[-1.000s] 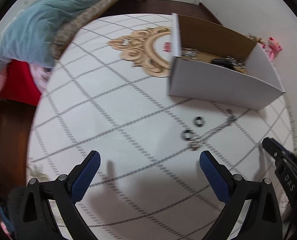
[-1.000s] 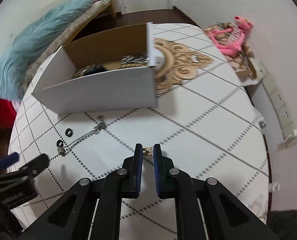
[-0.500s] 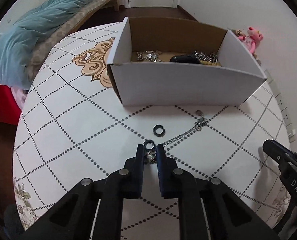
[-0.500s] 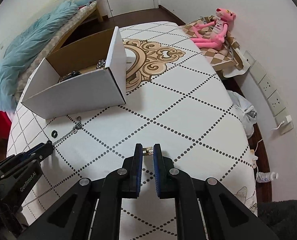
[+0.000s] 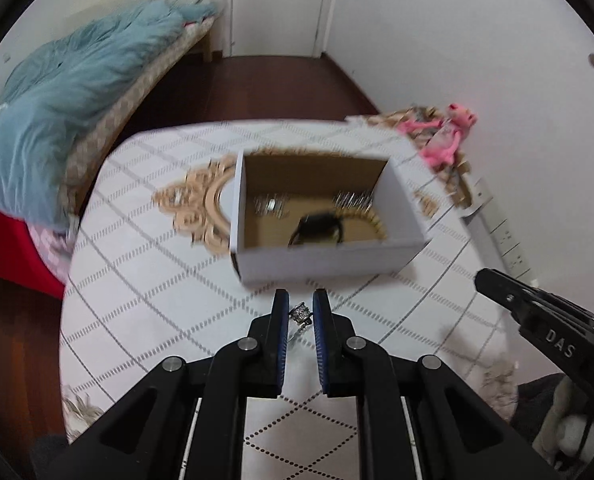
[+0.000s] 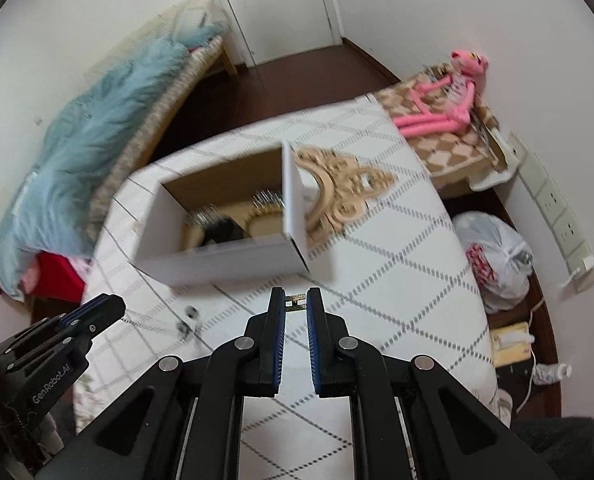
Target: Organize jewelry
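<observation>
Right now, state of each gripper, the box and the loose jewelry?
left gripper: shut on silver chain piece, raised off the table
right gripper: shut on small gold piece
cardboard box: open-topped, jewelry inside
black rings: loose on tablecloth, outside the box
door: closed
</observation>
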Tool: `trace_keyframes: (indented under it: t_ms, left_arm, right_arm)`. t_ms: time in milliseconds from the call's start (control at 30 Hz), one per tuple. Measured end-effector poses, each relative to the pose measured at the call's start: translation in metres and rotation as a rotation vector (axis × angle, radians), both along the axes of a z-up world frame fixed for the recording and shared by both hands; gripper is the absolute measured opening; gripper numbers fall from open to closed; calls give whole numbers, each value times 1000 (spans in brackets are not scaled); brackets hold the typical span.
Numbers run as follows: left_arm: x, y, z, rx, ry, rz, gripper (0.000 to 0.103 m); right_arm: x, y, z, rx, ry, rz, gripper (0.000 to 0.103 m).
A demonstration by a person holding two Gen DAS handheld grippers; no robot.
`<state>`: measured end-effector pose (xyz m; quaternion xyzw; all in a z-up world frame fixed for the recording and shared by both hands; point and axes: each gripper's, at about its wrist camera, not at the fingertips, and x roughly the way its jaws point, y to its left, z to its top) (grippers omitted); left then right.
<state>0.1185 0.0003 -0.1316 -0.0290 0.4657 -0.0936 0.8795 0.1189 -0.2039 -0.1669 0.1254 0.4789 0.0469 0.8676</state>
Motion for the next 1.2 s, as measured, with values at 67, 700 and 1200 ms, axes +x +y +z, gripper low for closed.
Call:
trace_keyframes:
  t_ms: [67,700,1200]
  left_arm:
    - [5,1,20,-13,-30,-14,9]
    - [120,1,39,-7,19,-58,9]
    - [156,9,-4,38,184,12,14]
  right_arm:
    - [6,1,17,19,-18,17,11]
    - [138,35,12,53,135,180,11]
    - [167,41,-35,33,326,227,12]
